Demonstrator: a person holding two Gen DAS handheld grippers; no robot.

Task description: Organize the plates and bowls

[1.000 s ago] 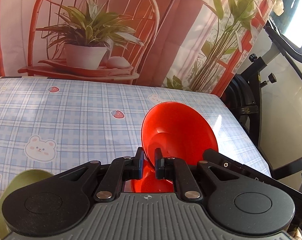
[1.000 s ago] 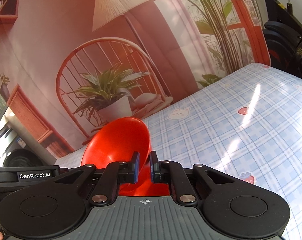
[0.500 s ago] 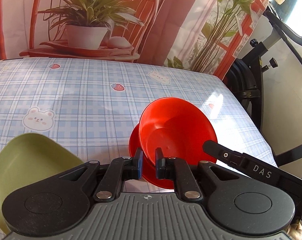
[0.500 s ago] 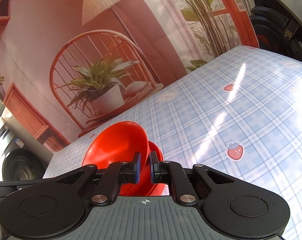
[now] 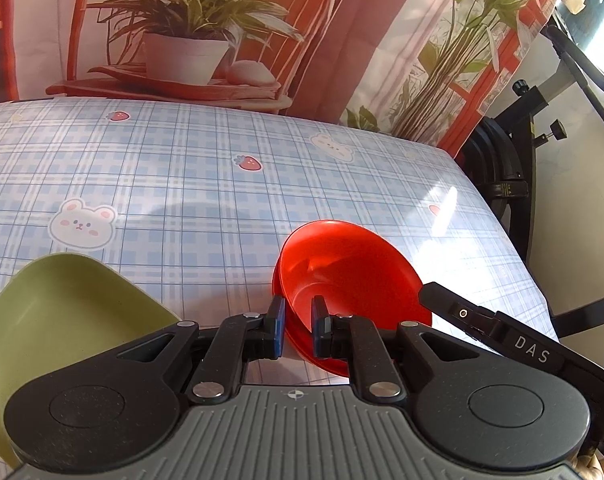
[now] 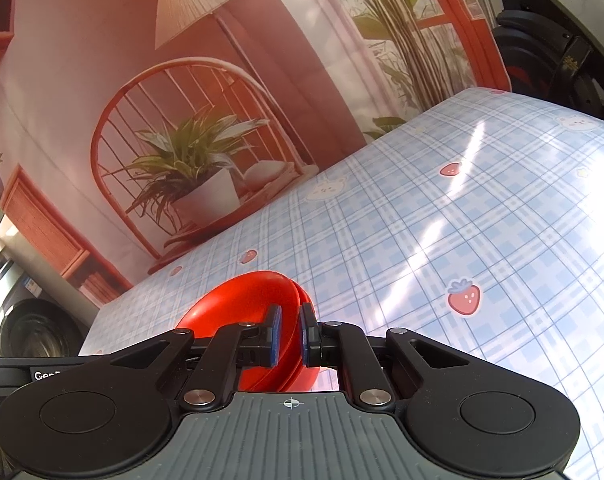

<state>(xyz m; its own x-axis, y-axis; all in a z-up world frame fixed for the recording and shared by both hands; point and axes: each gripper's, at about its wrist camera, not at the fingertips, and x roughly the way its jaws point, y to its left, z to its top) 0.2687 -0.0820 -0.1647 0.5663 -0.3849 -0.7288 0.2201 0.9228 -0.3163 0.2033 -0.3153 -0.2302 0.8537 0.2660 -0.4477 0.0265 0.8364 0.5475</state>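
A red bowl [image 5: 350,276] sits nested in a second red dish whose rim shows just below it, on the blue checked tablecloth [image 5: 181,184]. My left gripper [image 5: 297,330] has its jaws a little apart, one on each side of the bowl's near rim. My right gripper [image 6: 289,338] straddles the red bowl [image 6: 241,304] rim from the other side, jaws slightly apart; the second red rim shows at its right. A green bowl [image 5: 61,320] lies at the left in the left wrist view. The right gripper's black body [image 5: 514,340] shows there too.
The table's right edge [image 5: 514,248] drops off to black exercise equipment [image 5: 506,168]. A printed backdrop with a plant and chair [image 5: 189,40] hangs behind the table. A washing machine [image 6: 33,336] stands beyond the table's left end in the right wrist view.
Both grippers lowered the red bowl onto the other red dish on the table. Both pairs of jaws have opened slightly from their tight hold on the rim.
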